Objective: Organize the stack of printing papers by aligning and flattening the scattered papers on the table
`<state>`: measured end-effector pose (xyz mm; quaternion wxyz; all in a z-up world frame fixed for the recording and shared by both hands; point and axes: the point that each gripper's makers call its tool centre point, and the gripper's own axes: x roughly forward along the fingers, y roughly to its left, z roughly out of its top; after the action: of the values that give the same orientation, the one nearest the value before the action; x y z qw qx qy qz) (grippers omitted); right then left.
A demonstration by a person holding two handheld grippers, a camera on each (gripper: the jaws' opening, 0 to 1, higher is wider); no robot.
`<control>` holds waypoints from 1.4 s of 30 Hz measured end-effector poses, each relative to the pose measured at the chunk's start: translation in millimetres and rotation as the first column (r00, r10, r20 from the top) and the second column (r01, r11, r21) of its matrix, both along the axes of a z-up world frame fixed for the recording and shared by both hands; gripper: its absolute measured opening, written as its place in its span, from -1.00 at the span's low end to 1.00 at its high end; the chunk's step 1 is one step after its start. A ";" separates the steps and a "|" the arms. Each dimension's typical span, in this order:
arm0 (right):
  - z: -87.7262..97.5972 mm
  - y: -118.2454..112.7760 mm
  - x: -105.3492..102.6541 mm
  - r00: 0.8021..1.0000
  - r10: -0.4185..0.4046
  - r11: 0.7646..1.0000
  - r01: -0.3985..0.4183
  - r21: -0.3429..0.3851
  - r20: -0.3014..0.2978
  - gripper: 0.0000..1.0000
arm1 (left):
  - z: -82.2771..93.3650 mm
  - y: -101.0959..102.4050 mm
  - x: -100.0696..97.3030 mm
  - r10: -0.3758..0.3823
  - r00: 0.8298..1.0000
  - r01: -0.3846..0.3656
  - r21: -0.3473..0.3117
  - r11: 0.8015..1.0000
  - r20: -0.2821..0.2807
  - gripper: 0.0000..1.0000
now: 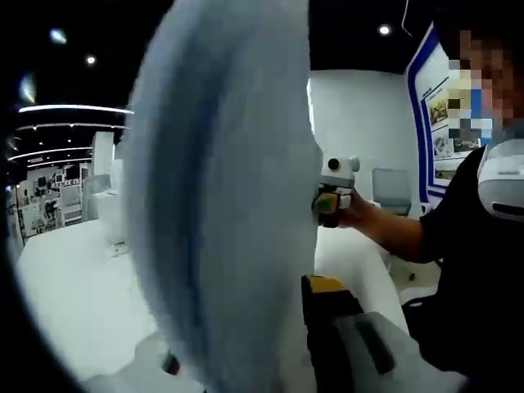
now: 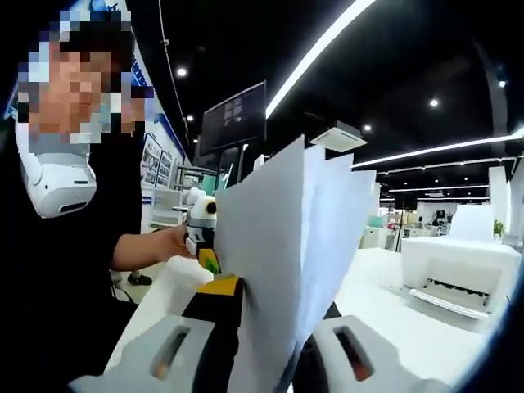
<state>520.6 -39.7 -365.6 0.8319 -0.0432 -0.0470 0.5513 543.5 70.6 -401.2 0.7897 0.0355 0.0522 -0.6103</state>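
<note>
A stack of white printing papers [image 1: 221, 205] stands on edge, lifted off the white table [image 1: 74, 295], blurred and very close in the left gripper view. My left gripper [image 1: 246, 348] is shut on its lower edge. Beyond the sheets, a person's hand holds my right gripper [image 1: 332, 196] against the far edge. In the right gripper view the papers [image 2: 286, 246] fan slightly apart at the top, and my right gripper [image 2: 262, 348] is shut on them between its grey jaws. My left gripper [image 2: 203, 228] shows behind the sheets' left edge, also in a hand.
A person in a black shirt [image 2: 65, 278] stands close on the left. A white printer [image 2: 463, 270] sits on the table [image 2: 393, 327] at the right. A dark monitor [image 2: 233, 115] hangs behind. More white counters [image 1: 106, 205] stand farther back.
</note>
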 end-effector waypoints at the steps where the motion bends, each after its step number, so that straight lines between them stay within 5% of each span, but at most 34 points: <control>1: 0.2 0.4 0.7 1.000 -0.002 1.000 0.002 0.000 -0.003 -0.69 | 0.1 -0.5 1.7 0.004 1.000 -0.004 -0.001 1.000 -0.011 -0.42; 8: -0.3 1.3 -2.4 1.000 0.009 1.000 -0.009 -0.011 0.003 -0.66 | -3.6 -2.0 -0.2 -0.008 1.000 0.009 0.011 1.000 -0.022 -0.44; 14: -0.6 -6.8 -1.1 1.000 0.003 1.000 -0.003 -0.001 0.010 -0.98 | -3.2 4.8 -0.5 -0.013 1.000 0.012 0.006 1.000 0.003 -0.80; 18: -0.5 -5.4 -2.0 1.000 0.021 1.000 -0.021 0.016 -0.011 -1.00 | -1.3 5.1 -2.7 -0.029 1.000 0.029 -0.005 1.000 -0.001 -0.86; 28: 13.1 -8.9 5.8 0.990 0.036 0.996 -0.024 0.087 -0.134 -1.00 | 19.4 4.0 -4.6 -0.063 0.983 0.048 -0.090 0.995 -0.175 -0.86; 39: -6.8 -29.8 36.2 0.940 -0.001 0.993 0.041 0.108 -0.342 -1.00 | 2.9 9.7 16.1 0.000 0.974 -0.018 -0.077 0.997 -0.225 -0.85; 42: -11.6 -32.8 43.8 0.928 -0.012 0.993 0.057 0.108 -0.374 -1.00 | -10.7 18.0 35.8 0.087 0.976 -0.094 -0.025 0.995 -0.199 -0.84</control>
<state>564.4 -72.5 -377.2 0.8363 0.1100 0.0800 0.5311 579.4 88.6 -411.9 0.8079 -0.0413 0.1216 -0.5752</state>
